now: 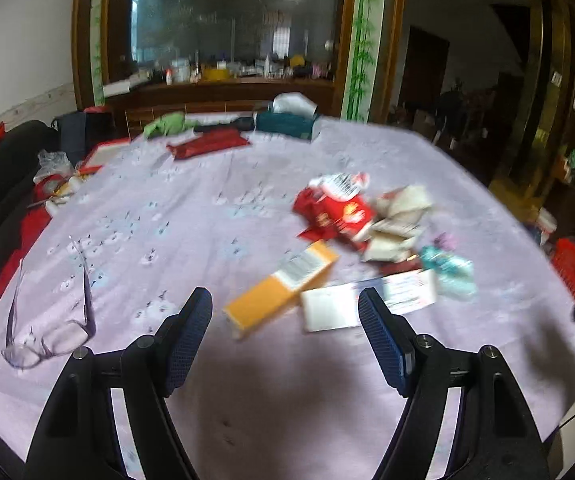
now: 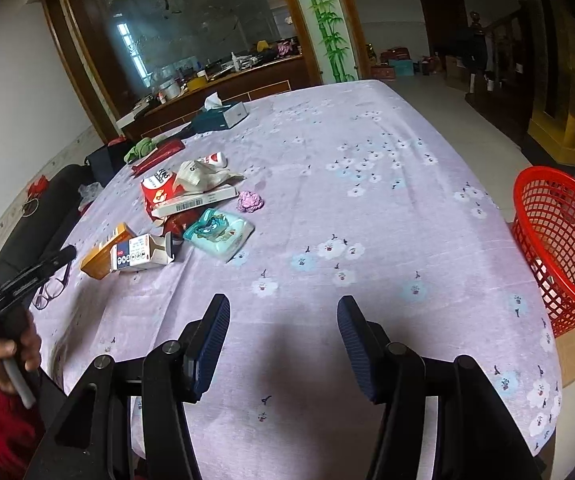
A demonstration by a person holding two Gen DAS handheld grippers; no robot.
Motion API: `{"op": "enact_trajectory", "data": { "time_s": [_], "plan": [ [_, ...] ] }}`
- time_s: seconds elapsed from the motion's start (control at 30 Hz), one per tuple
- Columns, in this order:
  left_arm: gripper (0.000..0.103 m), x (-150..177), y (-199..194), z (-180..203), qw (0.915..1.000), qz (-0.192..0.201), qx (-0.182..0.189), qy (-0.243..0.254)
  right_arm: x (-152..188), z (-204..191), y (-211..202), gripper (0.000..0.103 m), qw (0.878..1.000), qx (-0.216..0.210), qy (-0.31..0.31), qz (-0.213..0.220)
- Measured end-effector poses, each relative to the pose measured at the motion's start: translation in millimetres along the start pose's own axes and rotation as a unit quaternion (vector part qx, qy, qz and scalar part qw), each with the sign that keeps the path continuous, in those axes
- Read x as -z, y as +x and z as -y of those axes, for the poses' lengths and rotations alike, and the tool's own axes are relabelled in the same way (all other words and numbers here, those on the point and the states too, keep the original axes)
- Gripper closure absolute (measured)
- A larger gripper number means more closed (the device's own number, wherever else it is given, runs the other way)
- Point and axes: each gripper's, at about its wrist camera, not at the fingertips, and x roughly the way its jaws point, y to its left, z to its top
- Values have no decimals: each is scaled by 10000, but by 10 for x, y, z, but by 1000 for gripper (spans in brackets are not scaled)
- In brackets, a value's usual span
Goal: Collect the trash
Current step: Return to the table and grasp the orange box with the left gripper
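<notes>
looks like barely anything's done, both the left gripper (image 1: pixel 285 304) and right gripper (image 2: pixel 283 312) are spread wide holding nothing, trash pile (image 1: pixel 351 236) sits just past the left fingers, red basket (image 2: pixel 563 244) off right looks empty

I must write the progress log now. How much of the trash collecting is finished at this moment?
It looks barely started. The left claw and right claw are both open and hold nothing. The trash pile, with the orange box, white carton, red packet and wipes pack, lies on the tablecloth. Little shows inside the red basket beside the table. Everything remains to collect.
</notes>
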Motion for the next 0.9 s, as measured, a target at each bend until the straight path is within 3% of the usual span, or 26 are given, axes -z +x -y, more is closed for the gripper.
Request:
{"op": "enact_trajectory", "data": {
  "time_s": [0.23,0.27,0.33,0.43,0.63,0.73,0.9],
  "plan": [
    [30,-21,414,16,9963,-464,97,720,-15,-73,51,43,9999,-59,-110,-108],
    [32,-34,466,6,9959,-501,70,745,-21,-90,53,43,9998,-55,-136,-114],
    [45,-56,545,16,9950,-595,126,788,-32,-127,63,43,9997,-81,-183,-141],
    [62,-97,705,8,9936,-788,301,747,-54,-209,103,43,9991,-182,-291,-231],
    [74,-80,907,18,9929,-1003,412,489,-200,-456,231,43,9950,-581,-663,-475],
    [80,-74,864,-27,9949,-929,353,170,-311,-642,335,43,9910,-736,-968,-565],
    [81,12,623,-75,9971,-673,252,-254,-515,-1005,649,43,9799,-1044,-1448,-886]
  ]
}}
